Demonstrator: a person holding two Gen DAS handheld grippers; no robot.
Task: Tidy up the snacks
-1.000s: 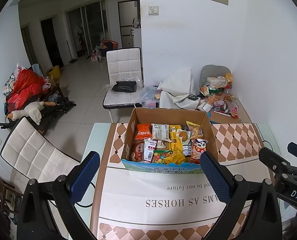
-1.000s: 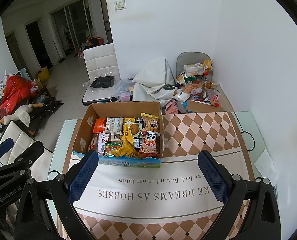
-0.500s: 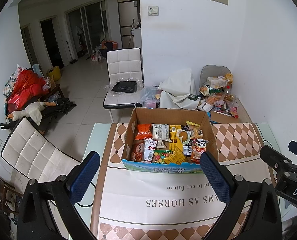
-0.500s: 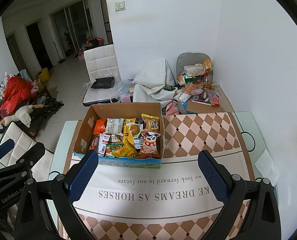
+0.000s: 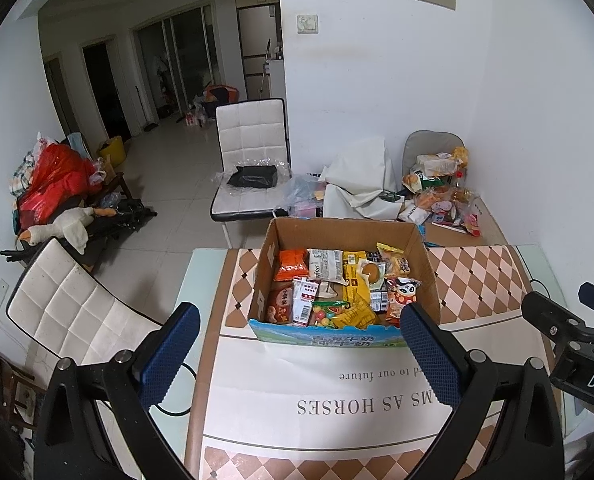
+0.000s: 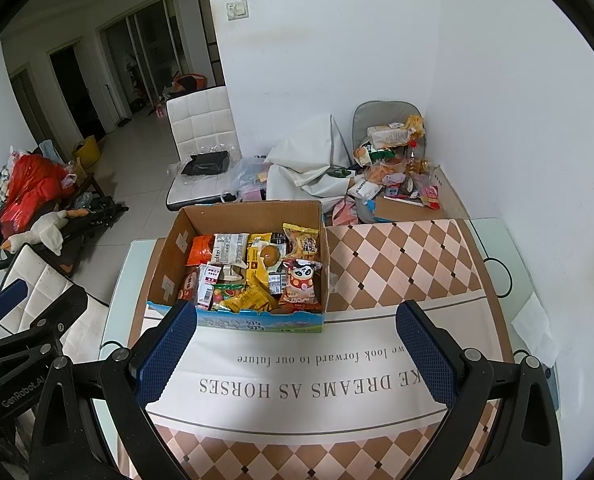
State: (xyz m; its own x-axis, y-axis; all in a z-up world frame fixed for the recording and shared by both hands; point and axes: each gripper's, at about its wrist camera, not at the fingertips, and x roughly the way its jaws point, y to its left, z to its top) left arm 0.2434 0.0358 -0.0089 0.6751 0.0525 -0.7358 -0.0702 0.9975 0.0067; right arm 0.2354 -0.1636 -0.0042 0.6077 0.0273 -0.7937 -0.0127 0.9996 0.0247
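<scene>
An open cardboard box (image 5: 425, 260) full of mixed snack packets (image 5: 337, 284) stands on the table; it also shows in the right wrist view (image 6: 173, 252). A panda-print packet (image 6: 303, 284) stands at its right side. My left gripper (image 5: 301, 336) is open and empty, held above the table on the near side of the box. My right gripper (image 6: 297, 336) is open and empty too, near the box's front edge. Each gripper shows at the side of the other's view.
The table carries a checked cloth with printed lettering (image 6: 397, 264). A white tissue (image 6: 533, 320) lies at the right edge. White chairs (image 5: 253, 140) stand beyond and left of the table. A pile of snacks and bags (image 6: 393, 160) sits in the far corner.
Both views have barely shifted. The box and both grippers stay as they were.
</scene>
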